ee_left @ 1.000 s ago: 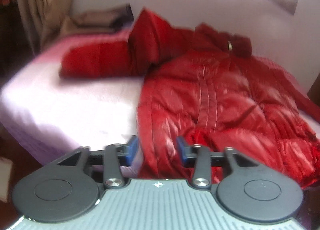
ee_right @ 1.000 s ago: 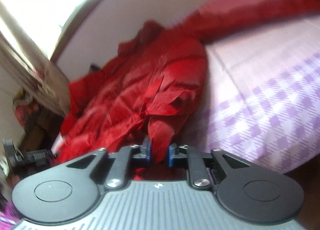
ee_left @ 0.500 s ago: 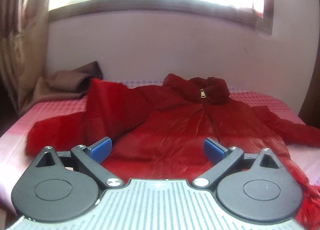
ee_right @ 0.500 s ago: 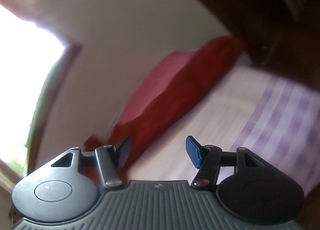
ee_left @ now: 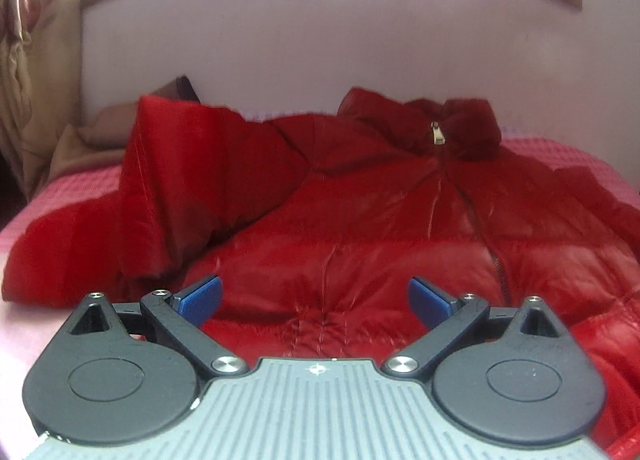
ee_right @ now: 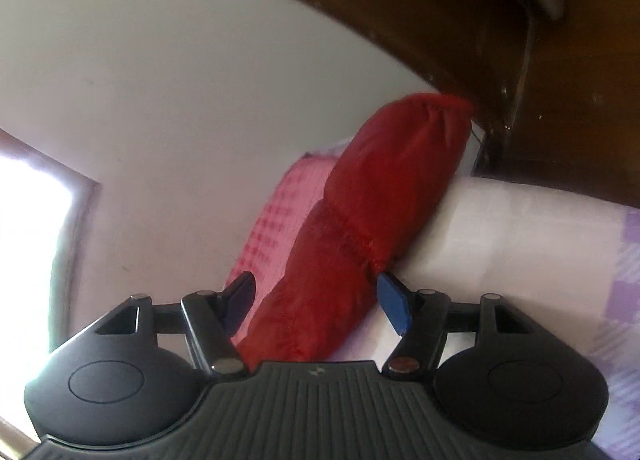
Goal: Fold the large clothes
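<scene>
The left gripper [ee_left: 314, 298] hangs over the bed [ee_left: 60, 196] with its blue pads spread wide and nothing between them. Right in front of it lies the big red coat [ee_left: 360, 228], zipped up, with its collar at the far side by the wall [ee_left: 320, 52]. To the gripper's left, one sleeve is folded back on itself. The right gripper [ee_right: 316, 300] is tipped to one side and its jaws are opening. The coat's other sleeve [ee_right: 360, 228] runs between the pads and away ahead, but the pads do not squeeze it.
</scene>
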The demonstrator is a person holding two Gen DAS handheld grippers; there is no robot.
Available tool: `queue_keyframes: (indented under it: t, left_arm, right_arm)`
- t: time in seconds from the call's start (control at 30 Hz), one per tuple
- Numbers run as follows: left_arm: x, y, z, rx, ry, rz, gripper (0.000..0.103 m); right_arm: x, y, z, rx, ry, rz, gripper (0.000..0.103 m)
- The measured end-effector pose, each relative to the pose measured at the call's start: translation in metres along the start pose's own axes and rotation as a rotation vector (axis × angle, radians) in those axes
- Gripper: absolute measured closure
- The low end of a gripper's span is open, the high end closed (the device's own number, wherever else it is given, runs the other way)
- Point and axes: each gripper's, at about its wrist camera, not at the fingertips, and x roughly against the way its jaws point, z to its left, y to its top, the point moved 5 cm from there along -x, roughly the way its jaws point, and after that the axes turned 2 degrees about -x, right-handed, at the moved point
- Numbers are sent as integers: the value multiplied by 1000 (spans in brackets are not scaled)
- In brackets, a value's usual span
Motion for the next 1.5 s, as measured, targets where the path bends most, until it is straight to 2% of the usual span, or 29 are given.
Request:
queue_keyframes:
  t: [0.13,0.33,0.4,0.53,0.63,0.67,0.7,0.73,0.8,0.87,1.03,1.27,1.5]
  left_arm:
    - [-9,-6,1,11,-2,22,5]
    - [-17,-13,-1,8,-4,34,3]
    - [-17,-14,-3,-6,7,31,2]
    - [-18,-17,-4,-11,14,30,0]
    - [-20,-18,-4,-13,15,39,0]
    - [-21,-19,-4,-15,16,42,0]
    - [-22,-19,-4,-16,16,42,0]
    - [-22,-19,-5,-18,18,43,0]
    - [-23,-20,-5,-21,20,44,0]
    - [-24,-20,-5,-25,24,45,0]
    - [-25,-21,-6,-34,30,50,0]
    - [-26,-22,-5,-28,27,51,0]
    - [-29,-23,-1,-8,12,56,0]
  right_arm:
    - [10,-5,-1,-65,-30,-30,36]
    - [3,-15,3,-47,-56,53,35]
    - [-6,-12,8,-48,-77,42,33]
    - [-30,-8,16,-48,-128,-6,19]
    - [-39,-11,22,-29,-155,-44,20]
    - [-40,-9,21,-11,-160,-45,25]
    - [-46,-9,18,12,-181,-33,50]
    - [-53,-11,13,12,-196,-7,79]
    - [-56,-11,4,-26,-161,3,88]
    - [-56,-10,5,-11,-145,-1,90]
    - [-44,-6,21,-16,-22,-36,93]
    - [-27,-15,84,82,117,-21,93]
    - [-20,-50,154,192,242,36,94]
